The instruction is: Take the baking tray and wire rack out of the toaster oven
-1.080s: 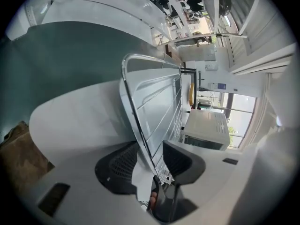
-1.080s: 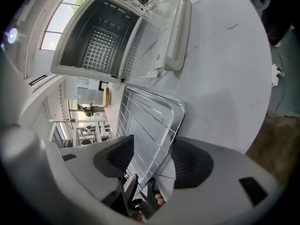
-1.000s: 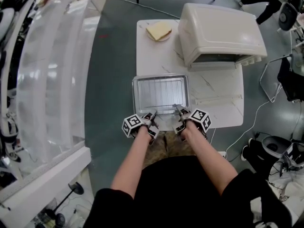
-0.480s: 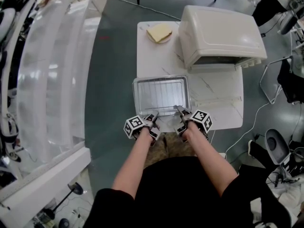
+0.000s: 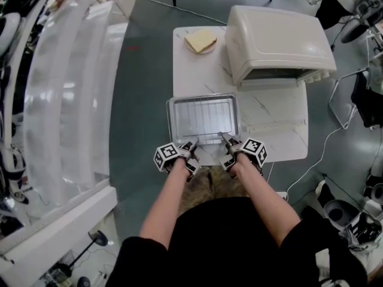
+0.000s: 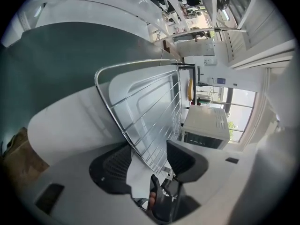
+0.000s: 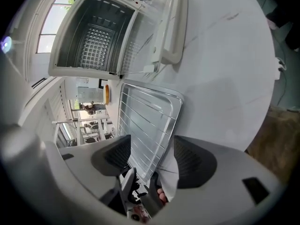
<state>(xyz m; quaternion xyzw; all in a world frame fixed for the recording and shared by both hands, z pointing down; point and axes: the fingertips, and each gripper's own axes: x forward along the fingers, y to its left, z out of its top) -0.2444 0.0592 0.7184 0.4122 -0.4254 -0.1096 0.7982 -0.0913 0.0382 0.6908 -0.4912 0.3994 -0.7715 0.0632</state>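
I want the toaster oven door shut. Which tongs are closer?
Right. Both tongs have just been opening around the baking tray's near rim: the right tongs beside the open door, the left tongs at its other corner.

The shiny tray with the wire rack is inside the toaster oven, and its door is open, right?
No: the shiny metal baking tray with the wire rack sits on the white table before the cream toaster oven, as the head view shows. Its door is open.
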